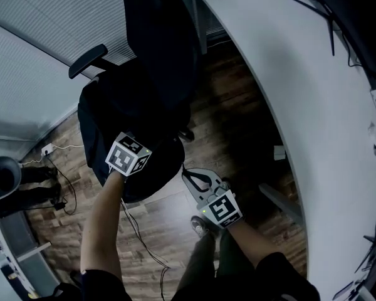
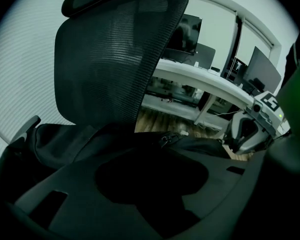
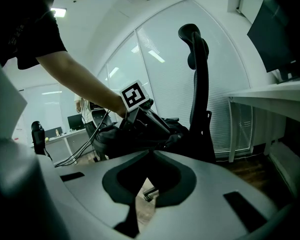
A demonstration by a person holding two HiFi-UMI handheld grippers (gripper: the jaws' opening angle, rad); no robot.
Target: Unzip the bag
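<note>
Black bag [image 1: 166, 162] lay on seat of black mesh office chair [image 1: 156, 42], w/ both grippers at it. L gripper [image 1: 130, 152] came down steeply onto bag's top. In L gripper view its jaws looked drawn together at the tips, dark fabric right under & ahead of them. Too dark to tell whether cloth was pinched. A small metal zip pull [image 2: 166, 138] sat just beyond those tips. Chair's backrest rose behind & to the left of L jaws.

R gripper [image 1: 185, 170] pointed nearly level. Its jaws were closed, tips meeting right against bag's near edge. Couldn't tell if a thin bit of bag was caught betw. them. Bag [image 3: 115, 134] filled the space straight ahead of R jaws, L gripper's marker cube [image 3: 132, 95] above it. Wood floor [image 1: 238, 118] lay below R jaws. Curved white worktop [image 1: 313, 105] stood well apart to their right.
</note>
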